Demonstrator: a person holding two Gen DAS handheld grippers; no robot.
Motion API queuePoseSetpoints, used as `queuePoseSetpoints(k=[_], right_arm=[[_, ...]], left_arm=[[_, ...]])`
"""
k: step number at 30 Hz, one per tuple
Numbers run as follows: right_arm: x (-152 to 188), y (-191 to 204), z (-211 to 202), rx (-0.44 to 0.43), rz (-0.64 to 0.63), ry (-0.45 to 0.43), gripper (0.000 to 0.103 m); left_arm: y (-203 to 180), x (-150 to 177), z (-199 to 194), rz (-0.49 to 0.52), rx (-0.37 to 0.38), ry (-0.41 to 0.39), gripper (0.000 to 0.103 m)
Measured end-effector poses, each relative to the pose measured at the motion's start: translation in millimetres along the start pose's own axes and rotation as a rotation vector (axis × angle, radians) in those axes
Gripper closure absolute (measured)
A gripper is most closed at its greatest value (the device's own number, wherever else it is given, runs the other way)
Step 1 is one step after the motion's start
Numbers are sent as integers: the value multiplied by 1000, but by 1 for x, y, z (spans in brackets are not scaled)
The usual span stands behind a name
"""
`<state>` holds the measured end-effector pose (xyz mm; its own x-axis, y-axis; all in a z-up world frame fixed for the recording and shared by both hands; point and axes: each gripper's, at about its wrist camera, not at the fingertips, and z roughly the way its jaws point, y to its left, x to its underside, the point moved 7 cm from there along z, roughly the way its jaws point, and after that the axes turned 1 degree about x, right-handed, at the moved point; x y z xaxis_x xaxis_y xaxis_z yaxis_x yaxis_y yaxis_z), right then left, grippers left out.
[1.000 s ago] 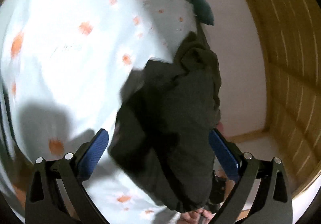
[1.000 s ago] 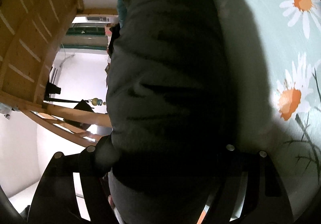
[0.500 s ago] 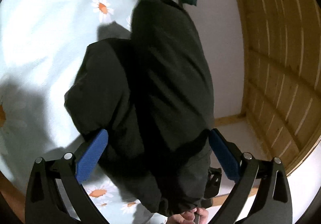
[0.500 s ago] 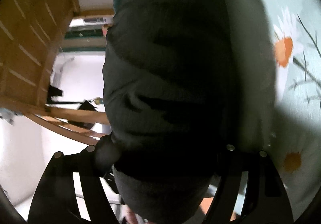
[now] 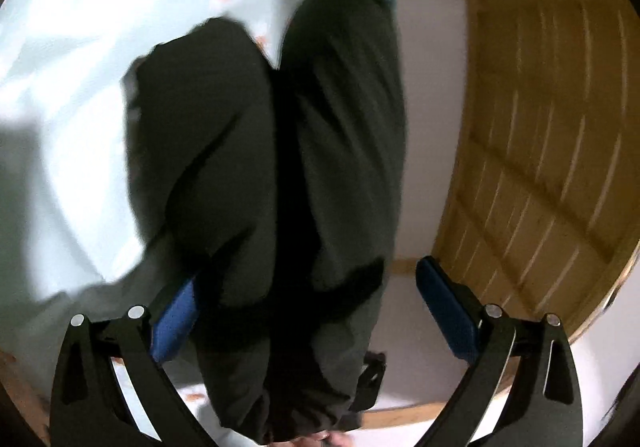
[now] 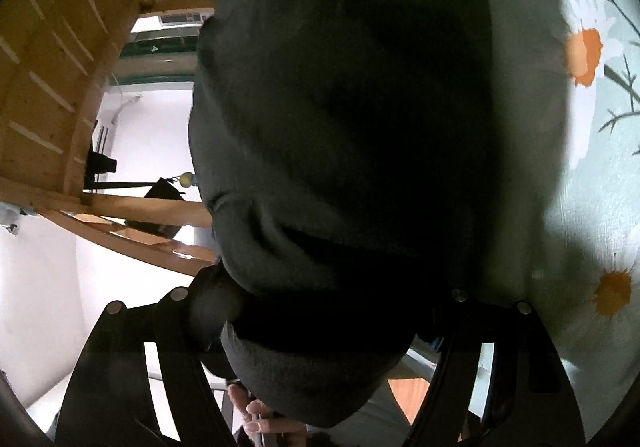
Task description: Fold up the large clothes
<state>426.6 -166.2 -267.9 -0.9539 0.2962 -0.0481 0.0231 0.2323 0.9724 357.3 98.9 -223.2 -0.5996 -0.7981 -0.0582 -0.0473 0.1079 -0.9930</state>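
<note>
A large dark grey-green garment [image 5: 256, 175] hangs doubled in two long folds over the edge of a bed with a pale daisy-print sheet [image 5: 72, 59]. My left gripper [image 5: 308, 311] is open, its blue pads [image 5: 448, 311] on either side of the cloth, which drapes between them. In the right wrist view the same garment [image 6: 344, 119] fills most of the frame and covers my right gripper [image 6: 340, 311]. The right fingers are hidden under the cloth, so whether they are open or shut does not show.
A wooden slatted wall [image 5: 540, 151] stands to the right of the bed, with a white floor [image 5: 404, 331] below. The daisy sheet [image 6: 592, 95] lies beside the garment. A person's hand [image 6: 260, 423] shows under the cloth. A wooden ladder frame [image 6: 120, 223] stands left.
The left gripper has moved in closer and lower on the garment, so the cloth now covers part of its left pad. The right view has closed in on the garment.
</note>
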Motion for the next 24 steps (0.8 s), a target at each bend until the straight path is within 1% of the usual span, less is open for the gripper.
queuePoseSetpoints(k=[1, 2, 3, 4, 5, 7, 9, 10, 11, 13, 14, 16, 19, 23, 24], right_arm=[[1, -1, 0, 10, -11, 5, 31], [2, -3, 0, 14, -15, 8, 31], [4, -3, 0, 23, -24, 12, 31], [5, -4, -1, 28, -26, 11, 31], [6, -3, -1, 28, -28, 9, 31], [7, -4, -4, 22, -37, -2, 31], [7, 5, -10, 27, -78, -23, 34], [7, 9, -11, 26, -100, -24, 36], [7, 16, -12, 24, -132, -22, 38], [5, 34, -13, 24, -194, -9, 39], [3, 39, -12, 21, -214, -3, 40], [0, 61, -6, 15, -278, 14, 42], [-8, 95, 6, -21, -358, 32, 43], [-19, 156, 37, -109, -474, 85, 43], [-21, 172, 47, -128, -502, 107, 43]], left_arm=[[-3, 3, 4, 68, -53, 27, 5], [-6, 9, 13, 166, -148, 76, 5], [-5, 14, 23, 227, -213, 120, 5], [-5, 17, 30, 262, -249, 150, 4], [-3, 17, 36, 265, -275, 175, 4], [1, 12, 46, 197, -274, 211, 5], [-6, 12, 49, 221, -283, 222, 6], [-13, 13, 48, 242, -275, 207, 13], [-20, 10, 44, 266, -268, 191, 23], [-41, 9, 37, 354, -268, 147, 30], [-49, 1, 38, 372, -265, 126, 33], [-68, -8, 29, 398, -253, 67, 36], [-95, -18, 9, 447, -232, -21, 39], [-157, -36, -29, 553, -196, -194, 40], [-167, -39, -29, 567, -192, -227, 40]])
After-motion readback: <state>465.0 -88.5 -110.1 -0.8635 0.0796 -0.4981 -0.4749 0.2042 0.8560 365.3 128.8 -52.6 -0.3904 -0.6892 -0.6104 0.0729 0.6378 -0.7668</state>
